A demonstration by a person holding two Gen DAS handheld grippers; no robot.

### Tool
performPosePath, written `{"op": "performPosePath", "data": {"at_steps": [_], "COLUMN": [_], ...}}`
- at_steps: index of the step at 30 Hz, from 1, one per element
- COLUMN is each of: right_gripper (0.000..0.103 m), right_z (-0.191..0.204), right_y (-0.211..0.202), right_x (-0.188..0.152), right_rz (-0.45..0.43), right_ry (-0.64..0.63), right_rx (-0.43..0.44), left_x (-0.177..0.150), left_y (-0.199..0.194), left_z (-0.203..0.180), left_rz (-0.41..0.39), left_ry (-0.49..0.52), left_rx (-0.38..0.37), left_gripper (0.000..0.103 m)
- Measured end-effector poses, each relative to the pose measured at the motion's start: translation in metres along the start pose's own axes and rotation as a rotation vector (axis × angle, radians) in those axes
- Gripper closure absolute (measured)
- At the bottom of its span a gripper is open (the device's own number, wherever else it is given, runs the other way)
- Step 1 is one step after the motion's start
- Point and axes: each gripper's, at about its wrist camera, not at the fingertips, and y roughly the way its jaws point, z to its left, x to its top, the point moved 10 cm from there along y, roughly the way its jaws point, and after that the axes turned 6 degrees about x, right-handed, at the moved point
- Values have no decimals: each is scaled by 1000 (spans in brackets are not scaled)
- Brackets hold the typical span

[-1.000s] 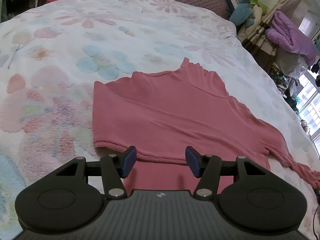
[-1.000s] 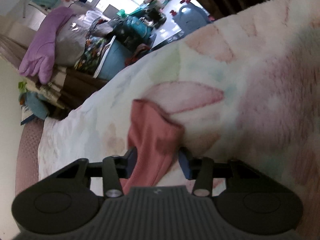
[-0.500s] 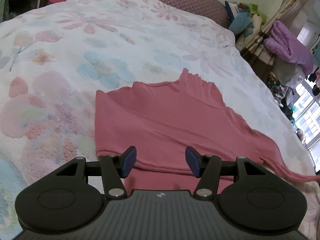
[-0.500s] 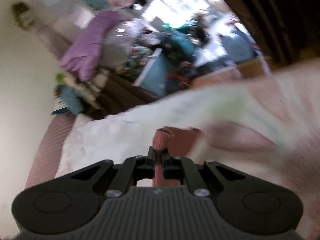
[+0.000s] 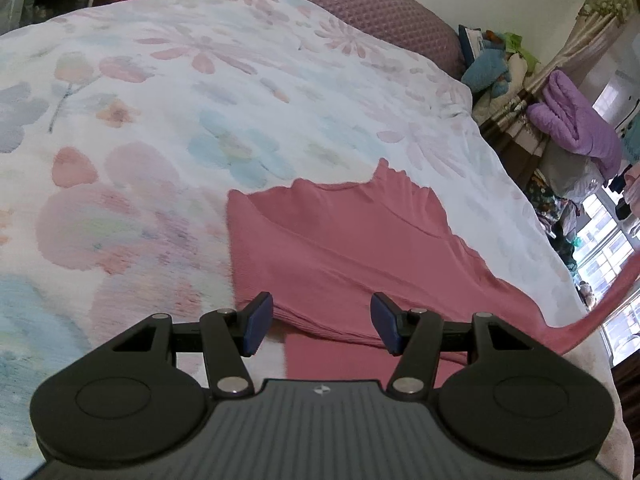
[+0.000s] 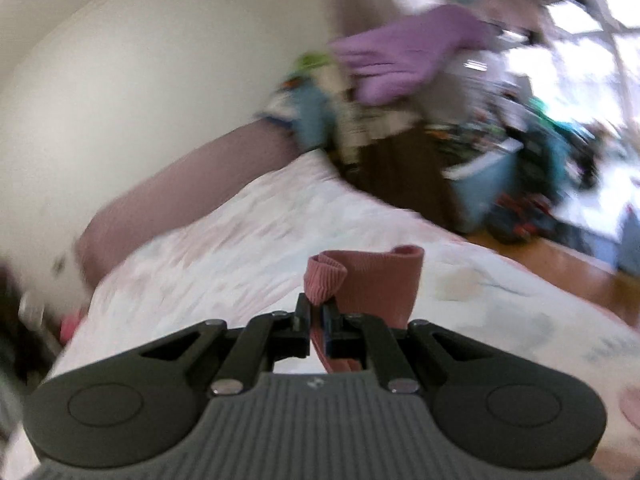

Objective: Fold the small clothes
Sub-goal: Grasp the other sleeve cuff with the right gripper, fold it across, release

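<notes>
Right wrist: right tool (image 6: 317, 316) clamped on pink sleeve cuff (image 6: 368, 280); left tool (image 5: 322, 328) agape above pink top (image 5: 352, 248).

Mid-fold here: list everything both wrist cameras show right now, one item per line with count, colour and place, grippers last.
pink top: one, pink, flat on the bed, one sleeve lifted off to the right
sleeve cuff: one, pink, pinched in the right gripper
bedspread: one, white with pastel flowers, covers the bed
headboard: one, mauve, far end of the bed
purple blanket: one, piled beside the bed
blue plush toy: one, by the headboard
left gripper: open, over the top's near edge
right gripper: shut on the sleeve cuff
</notes>
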Motion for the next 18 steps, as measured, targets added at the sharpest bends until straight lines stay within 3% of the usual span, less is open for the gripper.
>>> {"op": "performPosePath", "data": {"at_steps": [5, 10, 15, 16, 18], "right_gripper": [103, 103, 100, 93, 81], "right_z": [169, 284, 314, 314, 301], "right_y": [39, 83, 112, 101, 90], "right_x": [-59, -196, -353, -377, -388], "right_rz": [127, 354, 647, 685, 694], "right_ry": [-331, -484, -554, -572, -542], "right_rx": [186, 372, 392, 389, 422], "left_x": [1, -5, -8, -8, -7], "left_y": [-4, -4, 4, 6, 11], "left_z": [18, 32, 35, 34, 32], "left_rz": [1, 19, 47, 52, 62], "left_ry": [-29, -49, -33, -22, 1], "left_rx": [-2, 10, 23, 23, 24], "left_gripper": [36, 36, 36, 36, 36]}}
